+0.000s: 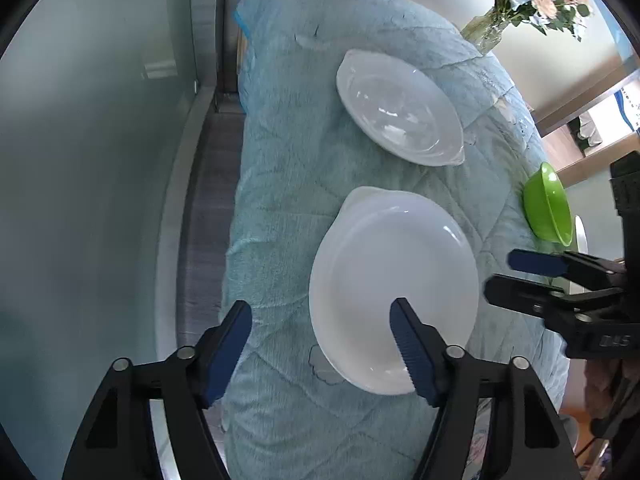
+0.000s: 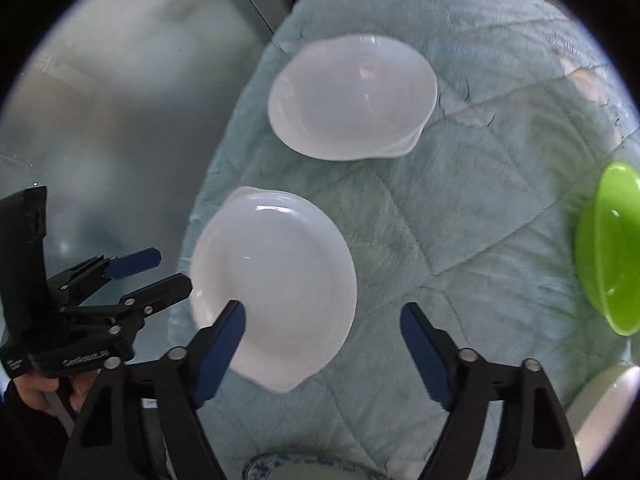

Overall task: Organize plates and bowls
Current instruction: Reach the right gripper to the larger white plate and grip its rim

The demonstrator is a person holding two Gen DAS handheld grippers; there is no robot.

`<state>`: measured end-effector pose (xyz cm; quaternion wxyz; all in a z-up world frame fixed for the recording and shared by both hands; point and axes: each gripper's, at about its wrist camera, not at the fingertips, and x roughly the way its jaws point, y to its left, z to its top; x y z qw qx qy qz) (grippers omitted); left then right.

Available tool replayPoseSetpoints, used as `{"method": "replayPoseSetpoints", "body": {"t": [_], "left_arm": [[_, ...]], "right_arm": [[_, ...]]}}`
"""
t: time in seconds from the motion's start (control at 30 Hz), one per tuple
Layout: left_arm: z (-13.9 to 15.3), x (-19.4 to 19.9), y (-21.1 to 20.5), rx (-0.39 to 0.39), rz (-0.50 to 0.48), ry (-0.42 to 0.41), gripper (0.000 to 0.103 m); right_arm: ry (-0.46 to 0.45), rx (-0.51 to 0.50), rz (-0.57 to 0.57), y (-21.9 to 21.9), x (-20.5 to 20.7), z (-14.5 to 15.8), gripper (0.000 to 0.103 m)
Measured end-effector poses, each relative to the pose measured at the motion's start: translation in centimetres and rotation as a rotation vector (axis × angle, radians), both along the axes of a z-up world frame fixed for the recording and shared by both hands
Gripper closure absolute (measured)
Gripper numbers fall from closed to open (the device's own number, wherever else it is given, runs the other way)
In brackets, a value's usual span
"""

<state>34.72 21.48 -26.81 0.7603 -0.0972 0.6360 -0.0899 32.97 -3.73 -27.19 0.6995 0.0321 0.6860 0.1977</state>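
Both pairs of jaws are held partly open and empty above the near white dish (image 1: 394, 288): the left gripper (image 1: 322, 354) straddles its left rim, the right gripper (image 2: 322, 354) its right rim. Beyond it on the blue quilt (image 1: 280, 208) a second white dish (image 1: 400, 108) lies, also empty. To its right an empty green bowl (image 1: 547, 210) is seen, tilted.

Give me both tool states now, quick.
Left tool: open, holding nothing, over the near white plate.
Right tool: open, holding nothing.
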Motion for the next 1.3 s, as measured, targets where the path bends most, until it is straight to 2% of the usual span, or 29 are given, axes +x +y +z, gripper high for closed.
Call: {"method": "replayPoseSetpoints", "body": {"t": [0.07,0.13,0.2,0.27,0.33,0.37,0.43,0.57,0.87,0.9,0.93,1.03,1.3], "left_arm": [[-1.1,0.3,0.0,-0.001,0.002,0.024,0.045],[-2.3,0.4,0.2,-0.002,0.004,0.053,0.055],[-3.1,0.5,0.3,-0.004,0.009,0.062,0.059],[-3.2,0.6,0.4,-0.017,0.015,0.049,0.060],[-3.4,0.7,0.3,-0.019,0.015,0.047,0.062],[-3.1,0.6,0.3,-0.016,0.015,0.046,0.062],[-3.1,0.6,0.2,0.003,0.011,0.049,0.071],[-3.1,0.8,0.7,-0.015,0.028,0.065,0.074],[-2.9,0.4,-0.3,0.025,0.014,0.070,0.077],[-2.9,0.4,-0.4,0.023,0.016,0.071,0.081],[-2.9,0.4,-0.6,0.012,0.019,0.072,0.087],[-2.9,0.4,-0.9,0.000,0.016,0.076,0.096],[-2.8,0.5,-0.9,0.003,0.017,0.080,0.097]], "right_arm": [[0.021,0.006,-0.015,0.0,0.3,-1.1,0.030],[0.037,0.013,-0.023,0.0,0.4,-1.9,0.030],[0.044,0.015,-0.019,0.1,0.2,-2.5,0.035],[0.053,0.010,-0.015,0.3,0.1,-3.0,0.046],[0.060,-0.001,-0.020,0.4,0.0,-3.4,0.048],[0.049,-0.004,-0.023,0.4,-0.1,-3.4,0.054],[0.039,-0.030,-0.014,0.8,0.0,-3.3,0.065],[0.040,-0.071,-0.032,0.7,0.2,-3.1,0.081],[0.044,-0.080,-0.047,0.8,0.1,-3.2,0.082],[0.045,-0.079,-0.047,0.8,0.0,-3.2,0.083],[0.048,-0.076,-0.044,0.8,0.0,-3.3,0.090],[0.048,-0.078,-0.038,0.8,0.0,-3.4,0.090],[0.052,-0.084,-0.062,0.8,0.2,-3.6,0.090]]}}
